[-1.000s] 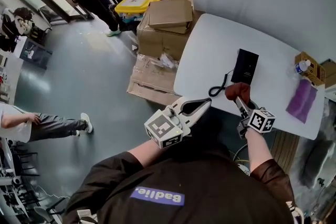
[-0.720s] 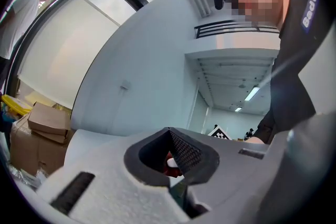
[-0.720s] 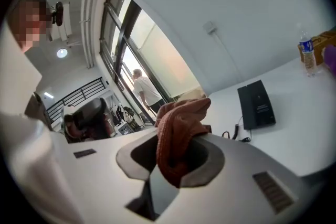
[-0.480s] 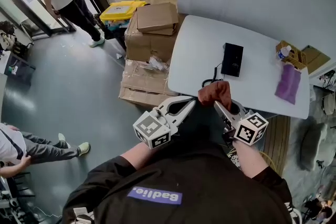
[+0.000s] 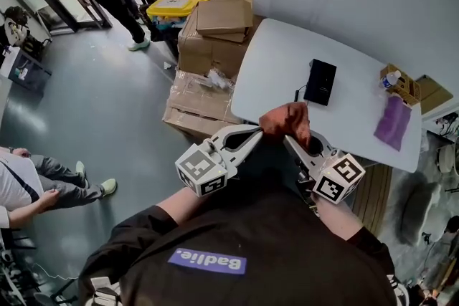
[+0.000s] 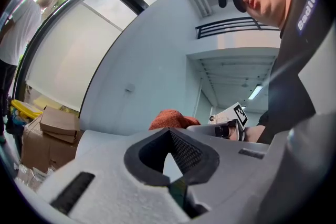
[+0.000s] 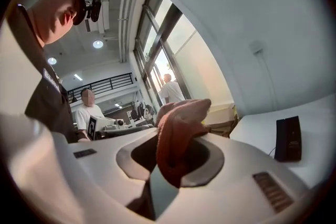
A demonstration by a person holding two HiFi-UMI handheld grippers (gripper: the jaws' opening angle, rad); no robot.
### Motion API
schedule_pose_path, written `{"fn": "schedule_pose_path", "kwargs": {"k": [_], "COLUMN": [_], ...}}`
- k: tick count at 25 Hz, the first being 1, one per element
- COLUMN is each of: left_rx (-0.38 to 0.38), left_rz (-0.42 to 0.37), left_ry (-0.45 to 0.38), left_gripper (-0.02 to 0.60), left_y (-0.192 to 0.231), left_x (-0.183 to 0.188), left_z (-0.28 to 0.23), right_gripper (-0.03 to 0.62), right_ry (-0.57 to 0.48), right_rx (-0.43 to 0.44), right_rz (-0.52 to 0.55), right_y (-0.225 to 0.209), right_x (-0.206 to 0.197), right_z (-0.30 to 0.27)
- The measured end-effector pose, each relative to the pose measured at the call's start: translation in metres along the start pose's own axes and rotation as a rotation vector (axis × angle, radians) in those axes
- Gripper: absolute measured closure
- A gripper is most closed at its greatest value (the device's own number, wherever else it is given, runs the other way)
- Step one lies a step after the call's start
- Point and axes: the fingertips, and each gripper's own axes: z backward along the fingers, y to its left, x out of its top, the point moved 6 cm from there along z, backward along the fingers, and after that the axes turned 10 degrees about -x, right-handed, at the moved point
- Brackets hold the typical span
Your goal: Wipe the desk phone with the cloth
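Desk phone (image 5: 320, 82) lies flat on the white surface (image 5: 280, 61), untouched. Rust-red cloth (image 5: 287, 122) is in the air, on the person's side of the phone and short of it. It's clamped in the right gripper (image 5: 290, 138) jaws and bunched up above the tips. Left gripper (image 5: 254, 134) is just beside the cloth, jaws together with nothing between them. Purple sheet (image 5: 392, 122) lies on the surface to the right of the phone, well apart from it.

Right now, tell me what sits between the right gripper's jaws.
The red cloth, clamped by the right gripper; its top bunches above the jaws. The part deeper between them is covered.
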Motion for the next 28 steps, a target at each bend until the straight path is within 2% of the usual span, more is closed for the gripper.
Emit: {"fn": "schedule_pose_path", "kwargs": {"k": [8,28], "left_rx": [-0.02,-0.033], "left_rz": [-0.004,-0.004], "left_ry": [0.001,0.011], "left_gripper": [0.575,0.575], "left_y": [-0.009,-0.012], "left_x": [-0.003,-0.003], "left_z": [-0.01,-0.026], "right_gripper": [0.5,0.5], "right_ry": [-0.002,0.004], "right_rx": [-0.02,-0.053], "right_rz": [0.064,0.074], "right_y": [-0.002,-0.016], "right_x": [-0.004,-0.004], "right_z": [0.012,0.021]}}
